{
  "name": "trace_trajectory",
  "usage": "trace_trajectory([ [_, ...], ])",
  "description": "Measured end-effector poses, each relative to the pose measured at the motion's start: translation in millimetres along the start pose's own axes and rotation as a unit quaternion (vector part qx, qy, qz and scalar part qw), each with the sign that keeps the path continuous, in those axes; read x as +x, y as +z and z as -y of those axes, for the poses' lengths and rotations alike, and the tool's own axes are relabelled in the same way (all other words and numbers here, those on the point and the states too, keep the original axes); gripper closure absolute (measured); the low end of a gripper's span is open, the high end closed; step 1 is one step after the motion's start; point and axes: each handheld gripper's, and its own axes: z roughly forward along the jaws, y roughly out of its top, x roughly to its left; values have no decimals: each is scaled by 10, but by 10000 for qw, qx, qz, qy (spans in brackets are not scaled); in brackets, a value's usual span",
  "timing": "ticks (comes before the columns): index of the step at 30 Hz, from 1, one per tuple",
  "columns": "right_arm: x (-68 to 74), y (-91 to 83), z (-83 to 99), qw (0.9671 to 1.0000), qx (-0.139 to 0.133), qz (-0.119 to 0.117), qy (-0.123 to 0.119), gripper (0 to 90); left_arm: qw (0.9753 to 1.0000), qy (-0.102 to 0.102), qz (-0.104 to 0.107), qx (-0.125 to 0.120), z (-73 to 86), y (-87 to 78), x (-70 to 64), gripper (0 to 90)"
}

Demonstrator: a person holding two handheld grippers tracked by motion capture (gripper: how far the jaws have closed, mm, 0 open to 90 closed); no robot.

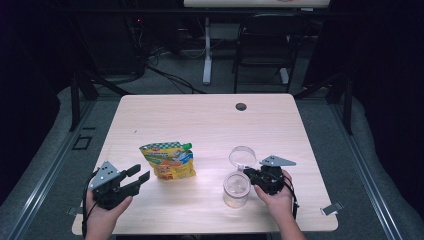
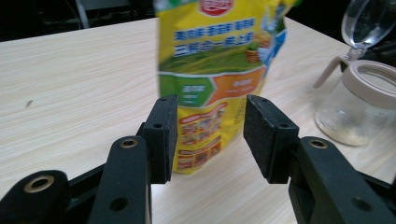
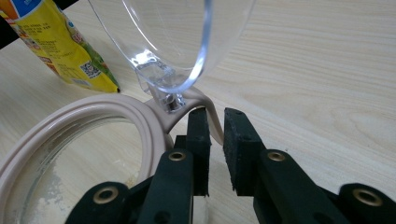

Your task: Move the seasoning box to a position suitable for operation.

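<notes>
A yellow and green snack pouch [image 1: 167,160] lies on the wooden table [image 1: 200,120], left of centre. My left gripper [image 1: 136,178] is open just left of it; in the left gripper view the pouch [image 2: 215,70] sits just beyond the gripper [image 2: 210,140], untouched. A clear jar [image 1: 236,189] with a beige rim stands at the right, its clear lid [image 1: 242,156] flipped up. My right gripper [image 1: 252,176] is beside it. In the right gripper view the gripper [image 3: 215,119] is shut on the jar's beige handle [image 3: 214,122], below the lid [image 3: 173,37] and next to the rim [image 3: 93,112].
A round cable hole [image 1: 241,106] is near the table's far edge. A black chair [image 1: 265,45] and a white desk leg [image 1: 207,50] stand beyond the table. A small metal clip [image 1: 331,209] sits at the front right corner.
</notes>
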Motion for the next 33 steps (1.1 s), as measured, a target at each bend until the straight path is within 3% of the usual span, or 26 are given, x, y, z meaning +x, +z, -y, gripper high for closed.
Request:
trace_trajectory([
  [5,-16,-55,27,10000,-3,44,-6,776,9999,-139,99,-28,7,23,142,534],
  [12,-44,-150,90,9999,-76,142,31,736,9993,-212,308,91,85,228,329,502],
  [17,-94,-251,157,9996,-115,236,121,726,9986,-150,477,182,68,381,355,469],
  [21,-118,-342,211,9993,-156,292,185,717,9978,-225,558,280,73,506,383,431],
  [27,-161,-453,281,9985,-215,424,278,708,9960,-355,796,185,57,624,404,421],
  [33,-170,-519,326,9981,-235,482,318,703,9938,-356,1048,28,27,679,397,434],
])
